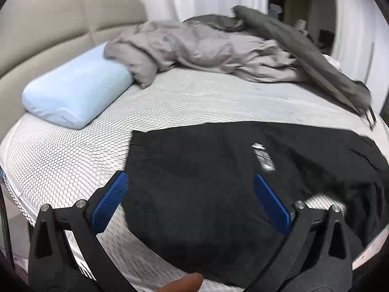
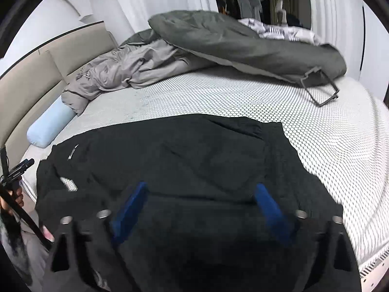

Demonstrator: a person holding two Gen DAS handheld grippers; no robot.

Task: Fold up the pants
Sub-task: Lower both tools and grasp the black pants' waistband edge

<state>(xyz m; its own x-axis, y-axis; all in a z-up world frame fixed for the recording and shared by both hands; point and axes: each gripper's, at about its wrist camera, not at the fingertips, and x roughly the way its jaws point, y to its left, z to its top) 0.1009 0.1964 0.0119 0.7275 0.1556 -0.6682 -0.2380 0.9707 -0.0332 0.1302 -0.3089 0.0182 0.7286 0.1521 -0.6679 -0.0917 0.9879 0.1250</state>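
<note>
- The black pants (image 1: 218, 170) lie spread flat on the mesh-covered mattress (image 1: 60, 160), at its near edge, well short of the blue pillow (image 1: 75, 95) by the headboard.
- Left gripper (image 1: 192, 194): fingers spread wide above the pants, pinching nothing. Right gripper (image 2: 201, 204): fingers likewise spread, no cloth between the pads.
- Risk: the pants' near portion appears to hang over the mattress edge; judged liable to slide off if pulled from one side only.
- Risk: wrinkles near the pants' far right could be locked into a fold made without smoothing.
- Risk: the grey duvet (image 2: 243, 39) and its loose strap (image 2: 321, 90) lie beyond the pants; a far fold could reach them.
- Left view alone shows the pants' white logo (image 1: 263, 155) squarely and a fingertip (image 1: 189, 283); right view alone shows the strap's loop and a patterned quilt (image 2: 279, 30) behind.
</note>
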